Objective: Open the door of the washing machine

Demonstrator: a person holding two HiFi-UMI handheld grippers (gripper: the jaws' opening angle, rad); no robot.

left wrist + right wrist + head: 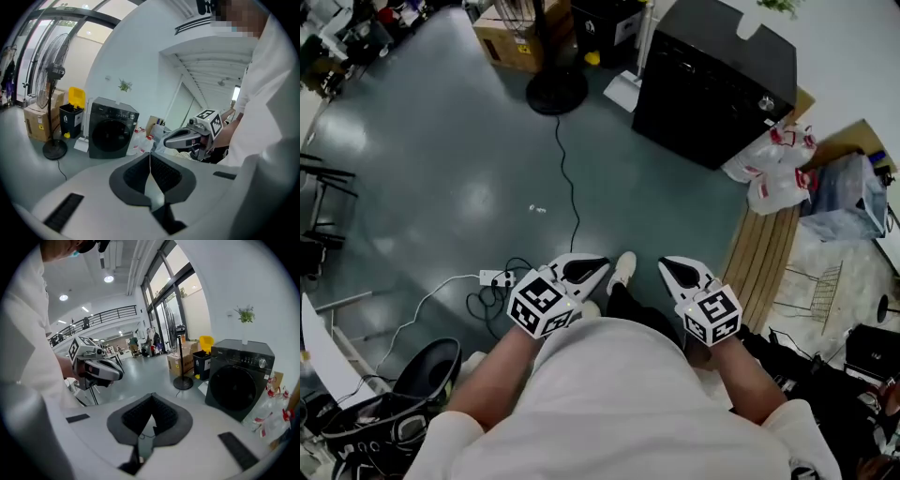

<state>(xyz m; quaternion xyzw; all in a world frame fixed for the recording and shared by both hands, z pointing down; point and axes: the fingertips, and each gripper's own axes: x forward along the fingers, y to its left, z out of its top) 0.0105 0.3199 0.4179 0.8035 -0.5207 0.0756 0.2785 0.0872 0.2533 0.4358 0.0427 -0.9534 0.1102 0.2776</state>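
Observation:
The black front-loading washing machine stands across the floor at the upper right of the head view, well away from me. Its round dark door looks closed in the left gripper view, and the machine also shows at the right of the right gripper view. I hold both grippers close to my body, side by side above my shoes. My left gripper is shut with nothing between its jaws. So is my right gripper. Each gripper view shows the other gripper: the right one and the left one.
A standing fan's round base sits left of the machine, and its cable runs over the grey floor to a power strip. Cardboard box behind the fan. White plastic bags and a wooden pallet lie right of the machine.

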